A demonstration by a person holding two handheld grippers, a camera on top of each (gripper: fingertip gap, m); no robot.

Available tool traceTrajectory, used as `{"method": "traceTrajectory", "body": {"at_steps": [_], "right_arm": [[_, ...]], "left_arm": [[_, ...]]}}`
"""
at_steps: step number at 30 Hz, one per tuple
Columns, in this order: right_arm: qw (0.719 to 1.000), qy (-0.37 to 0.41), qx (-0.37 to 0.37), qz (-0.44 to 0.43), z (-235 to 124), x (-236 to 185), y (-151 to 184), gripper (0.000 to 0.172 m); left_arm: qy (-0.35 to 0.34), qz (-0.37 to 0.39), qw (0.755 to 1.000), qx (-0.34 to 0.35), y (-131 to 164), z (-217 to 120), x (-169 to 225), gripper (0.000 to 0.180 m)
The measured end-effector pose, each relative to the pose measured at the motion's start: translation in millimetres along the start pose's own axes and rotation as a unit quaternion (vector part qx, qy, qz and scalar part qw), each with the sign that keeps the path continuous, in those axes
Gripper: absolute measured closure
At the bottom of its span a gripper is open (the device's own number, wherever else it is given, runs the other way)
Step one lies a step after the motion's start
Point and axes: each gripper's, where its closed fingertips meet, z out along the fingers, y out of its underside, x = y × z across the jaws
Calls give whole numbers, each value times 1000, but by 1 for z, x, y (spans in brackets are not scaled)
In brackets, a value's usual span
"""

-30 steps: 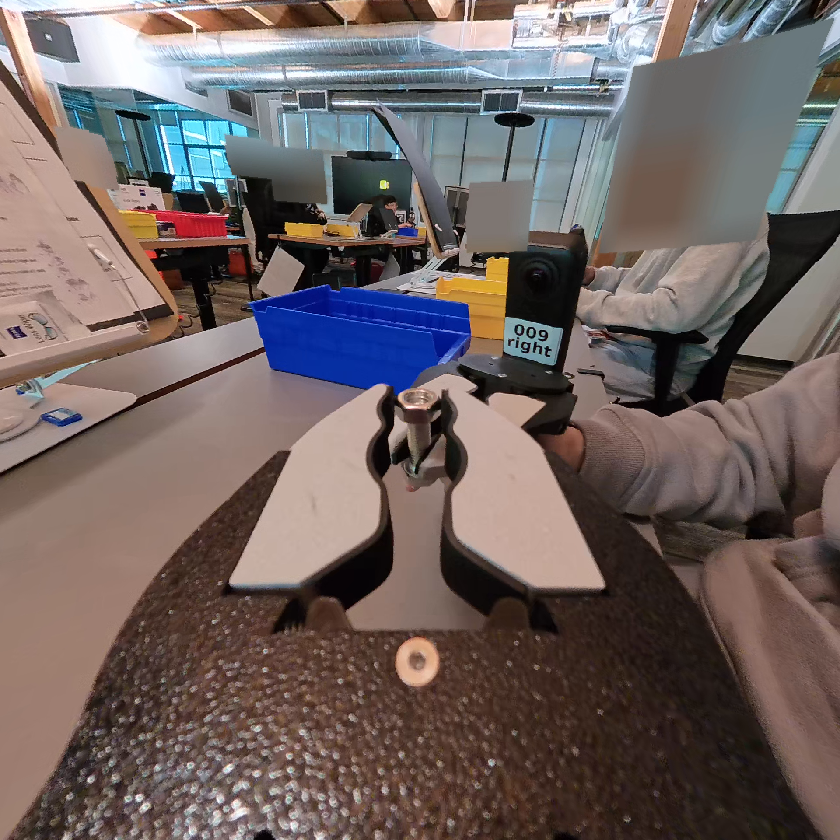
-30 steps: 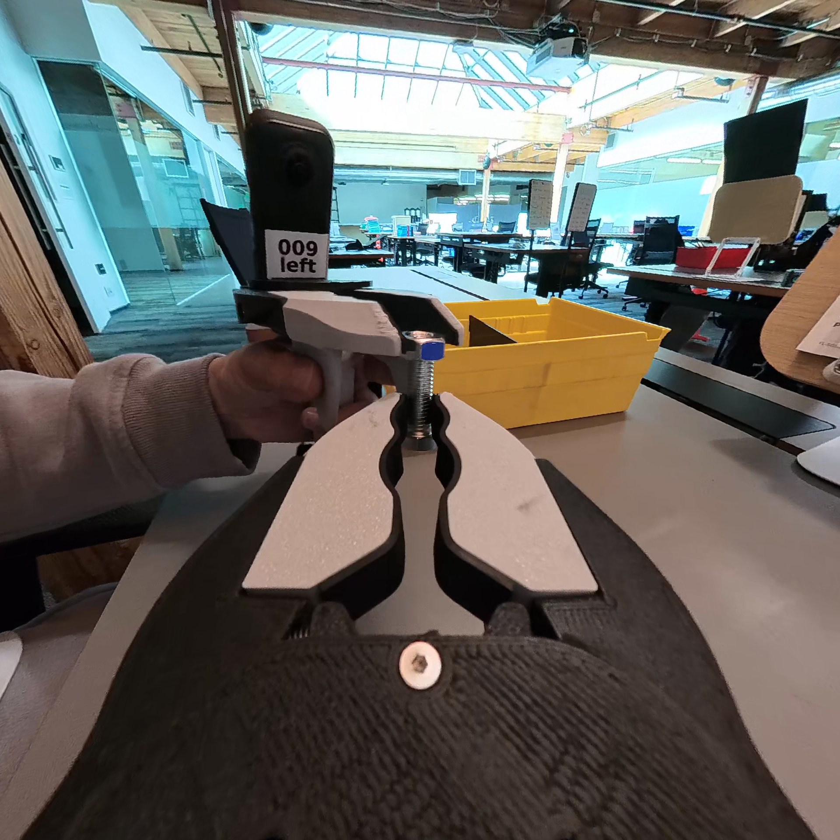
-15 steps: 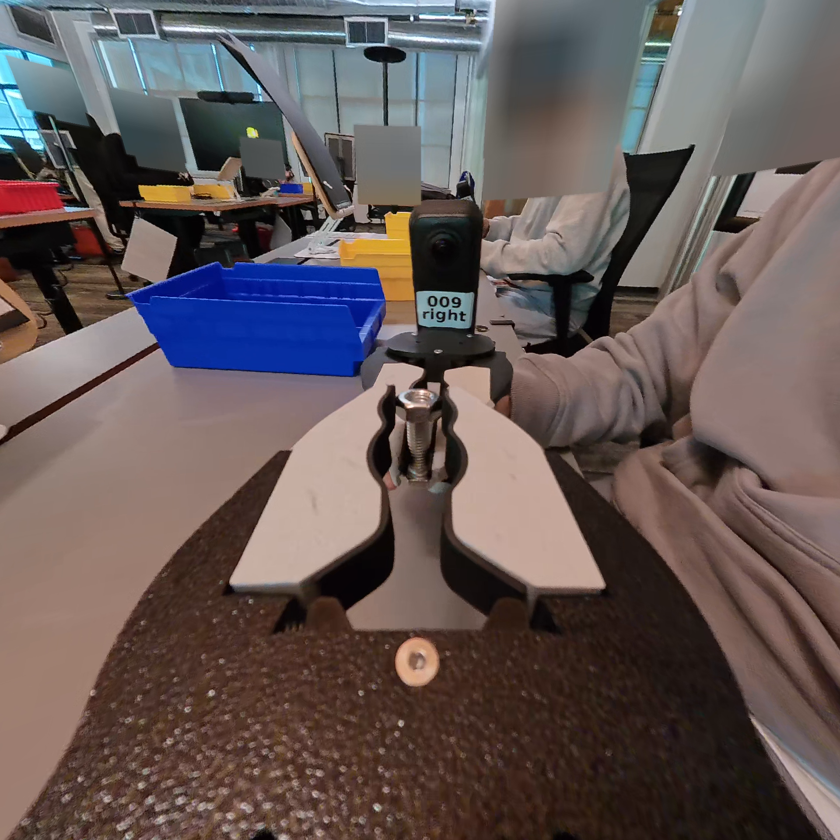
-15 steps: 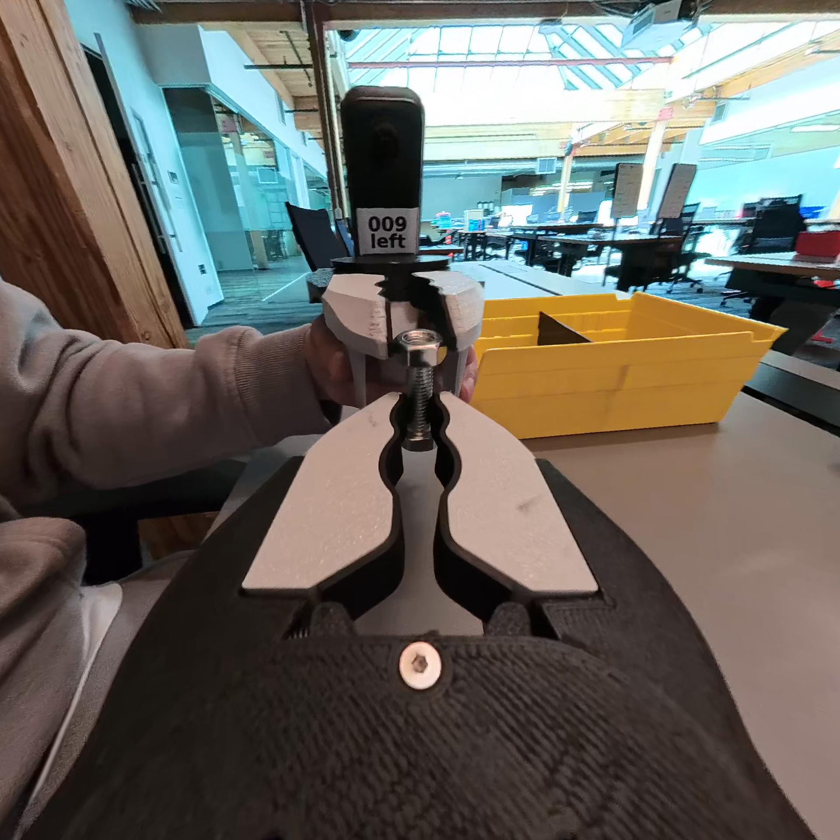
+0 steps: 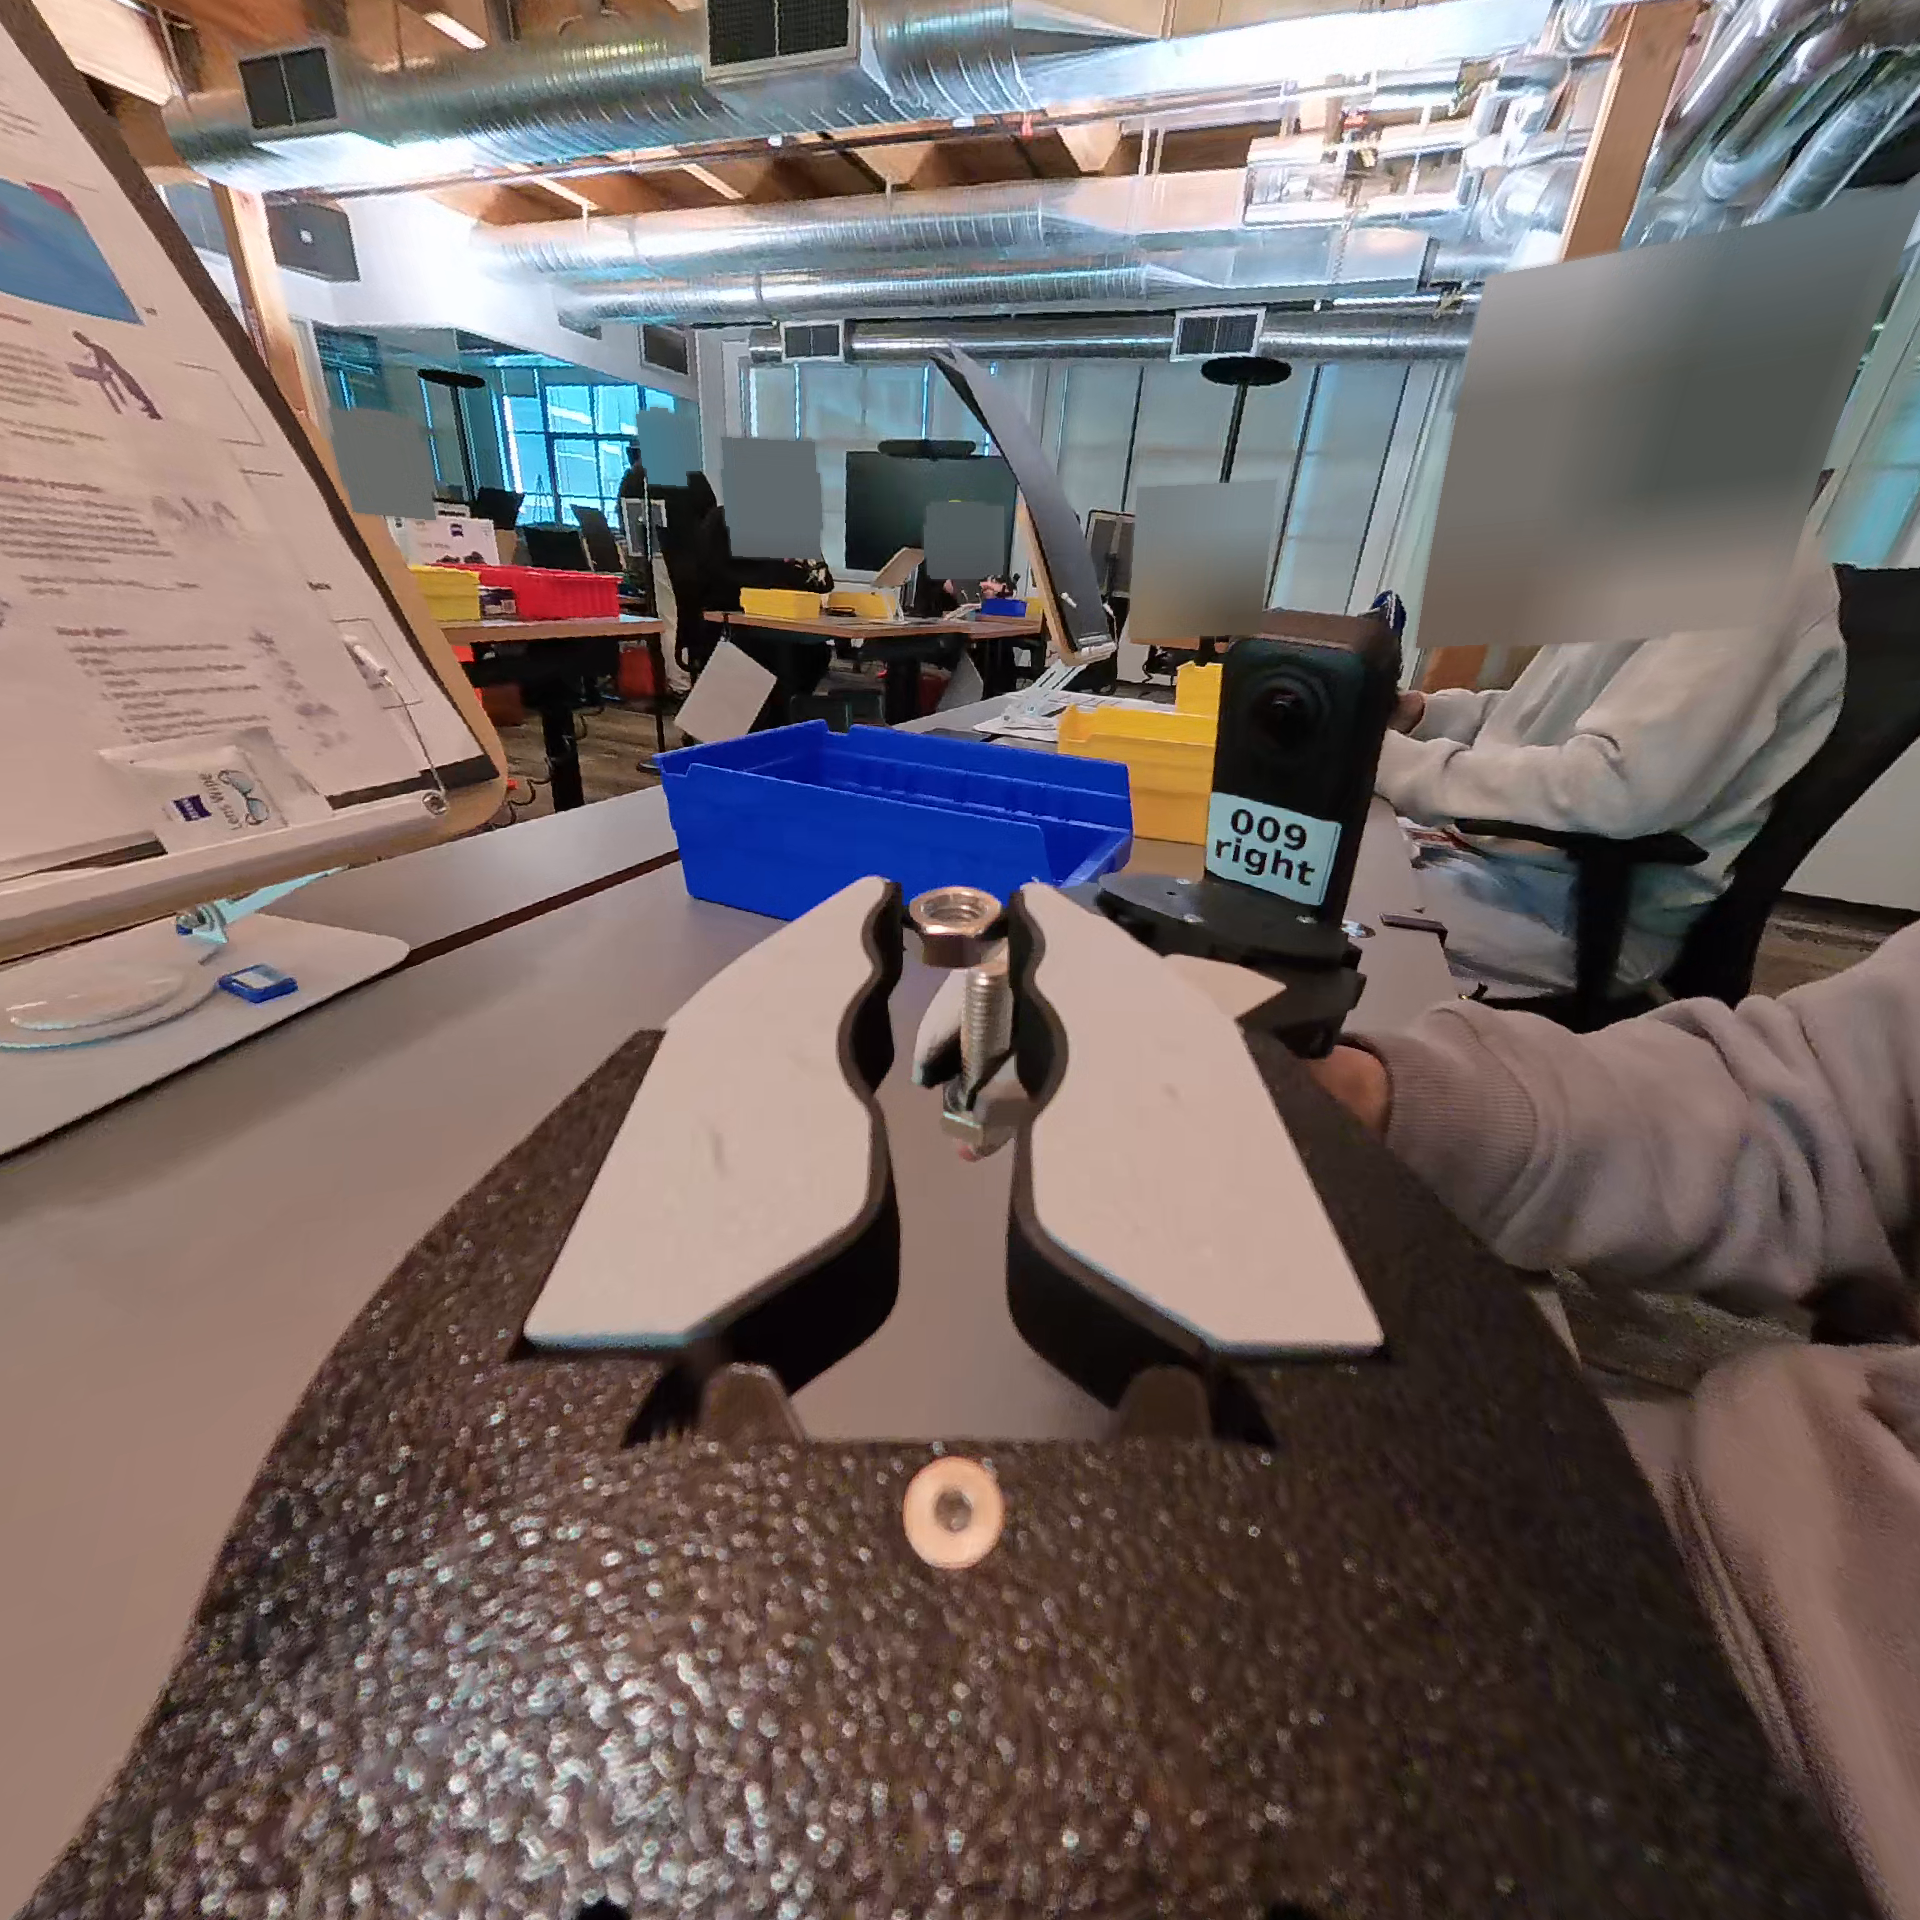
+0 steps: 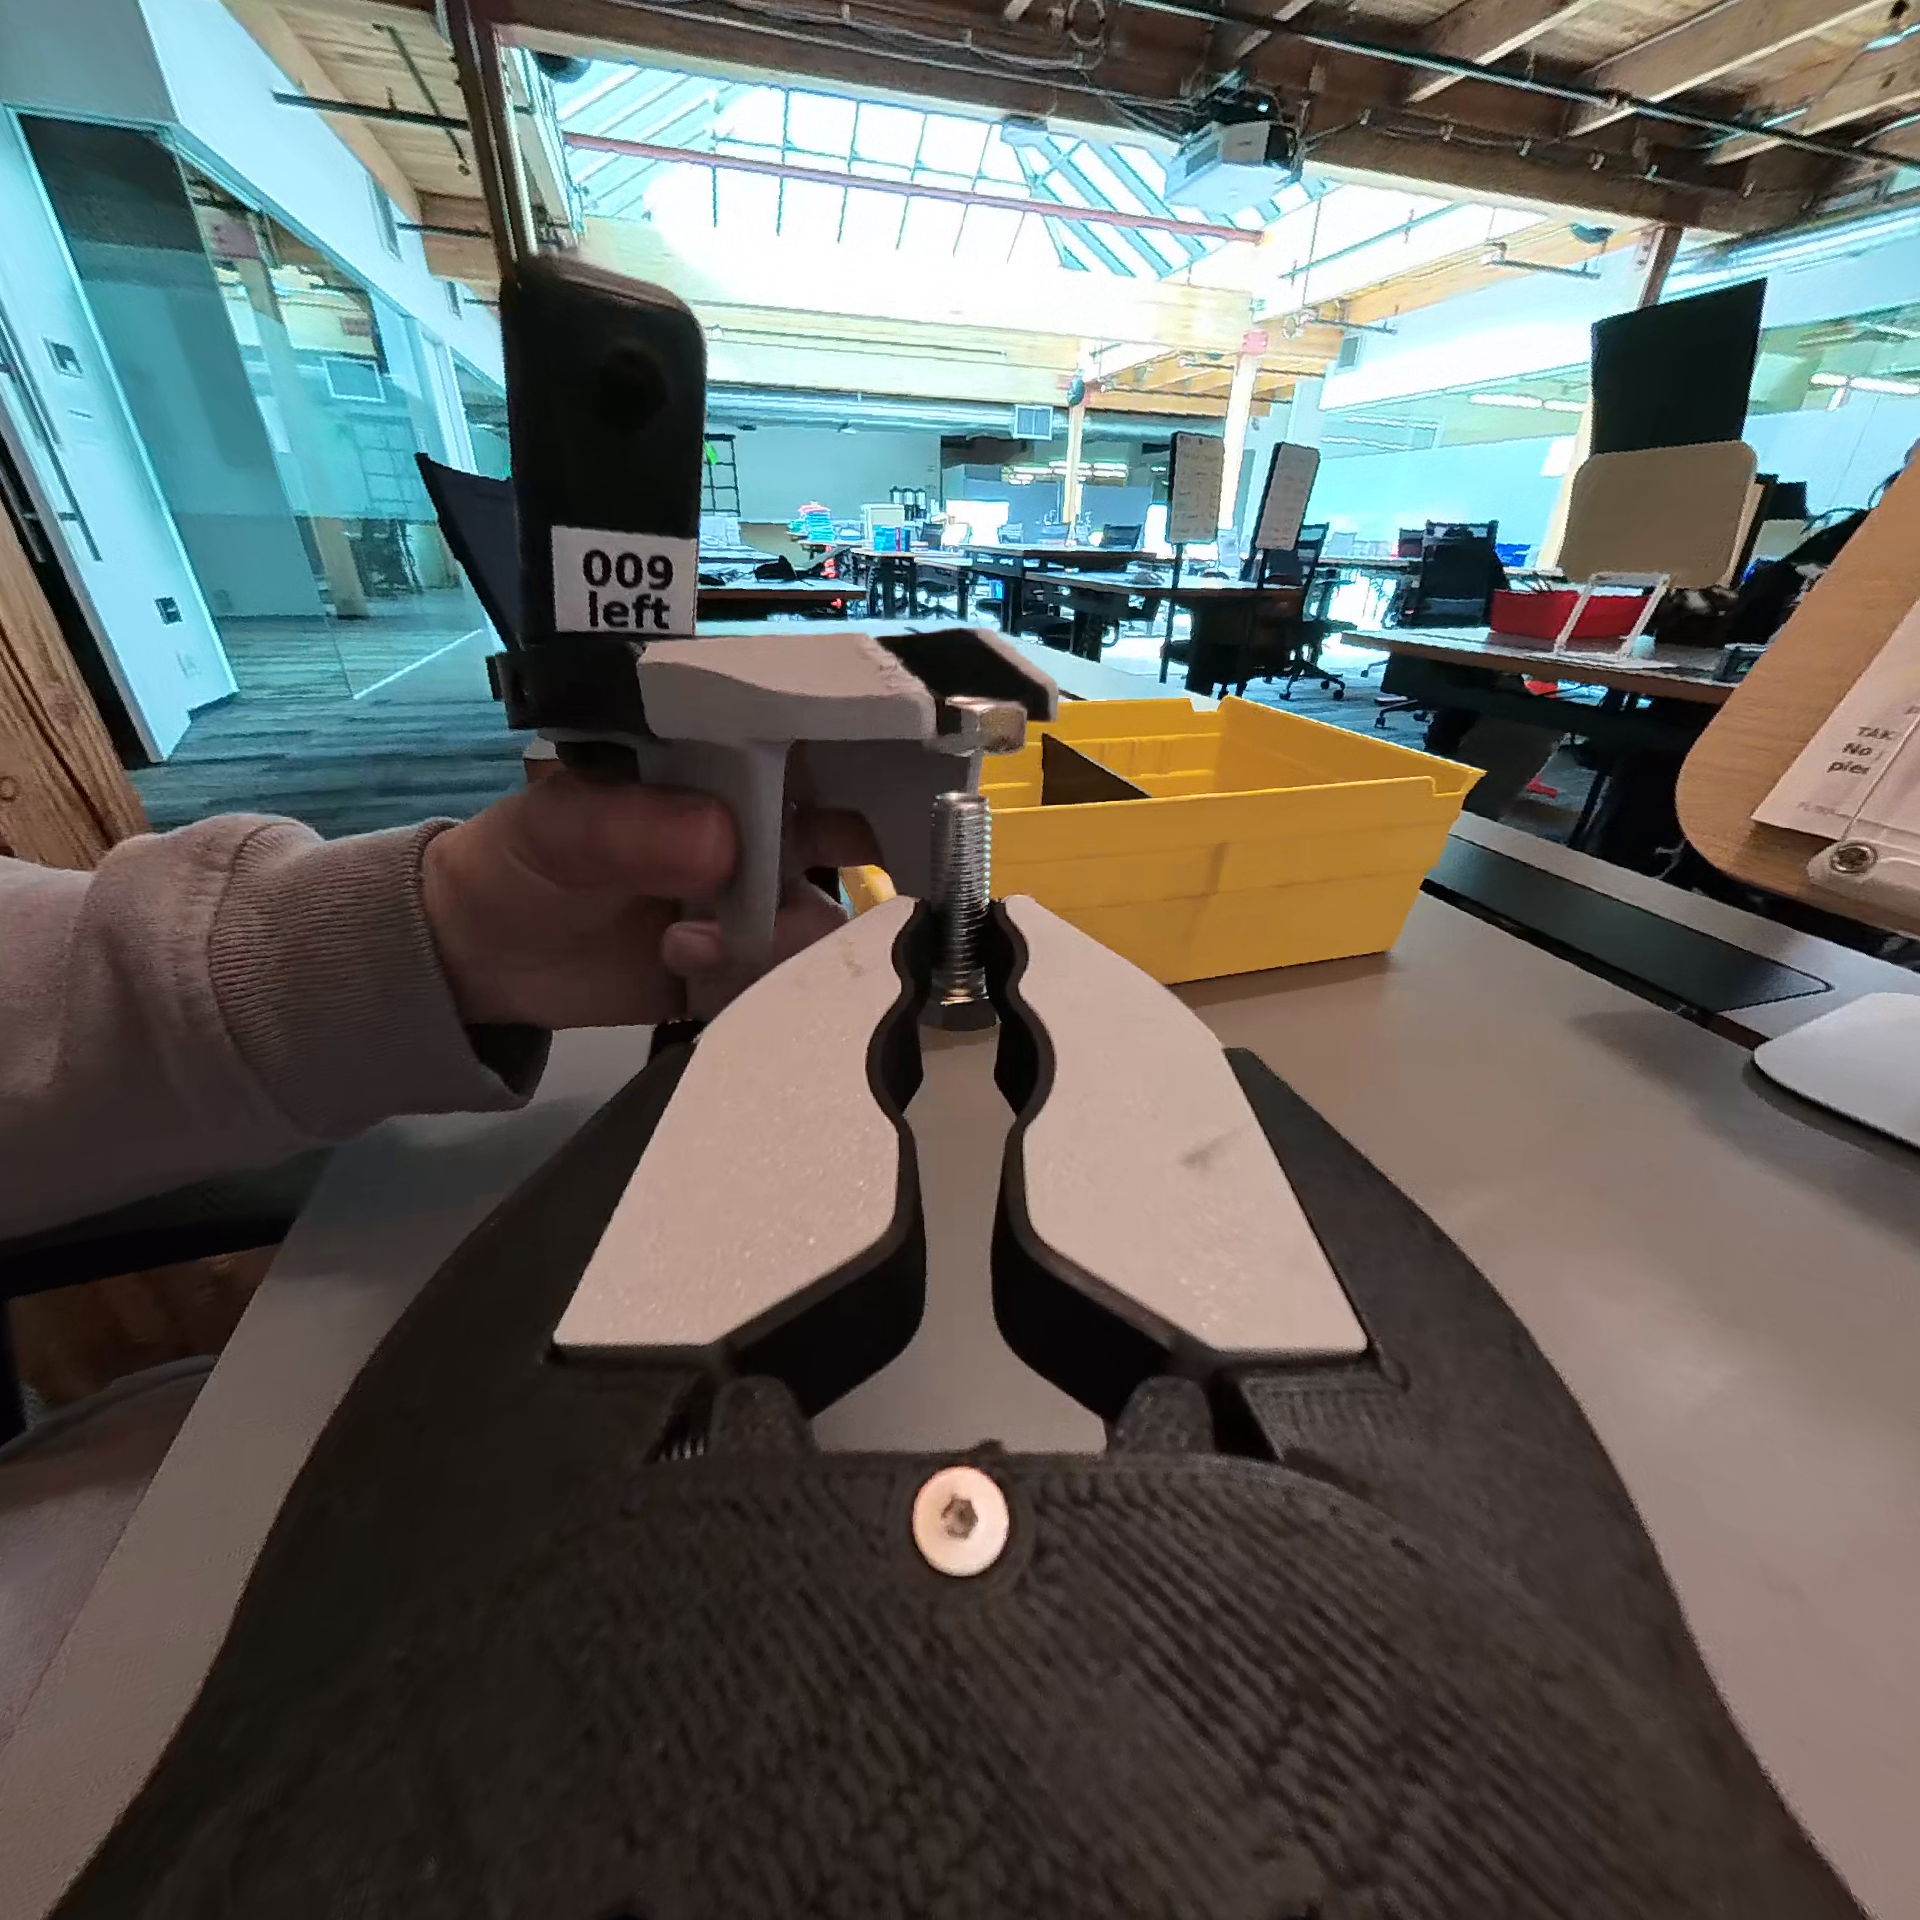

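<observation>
A steel nut (image 5: 954, 928) is gripped by the left tool (image 5: 956, 925), just above the tip of an upright bolt (image 6: 958, 914) clamped by the right tool (image 6: 958, 940) over the table (image 6: 1507, 1195). A blue bin (image 5: 894, 821) is shown only in the left view; a yellow bin (image 6: 1226, 831) is seen near only in the right view.

We see a shiny threaded metal bolt (image 6: 958, 904), a bright metal nut (image 5: 954, 928), glossy blue plastic bin (image 5: 894, 821), and matt grey table (image 5: 312, 1195)
</observation>
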Motion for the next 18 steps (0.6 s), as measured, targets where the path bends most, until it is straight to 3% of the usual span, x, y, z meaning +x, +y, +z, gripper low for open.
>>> {"method": "traceTrajectory", "body": {"at_steps": [18], "right_arm": [[999, -30, -22, 13, 3, -7, 9, 162]], "left_arm": [[54, 28, 996, -61, 18, -4, 8, 162]]}}
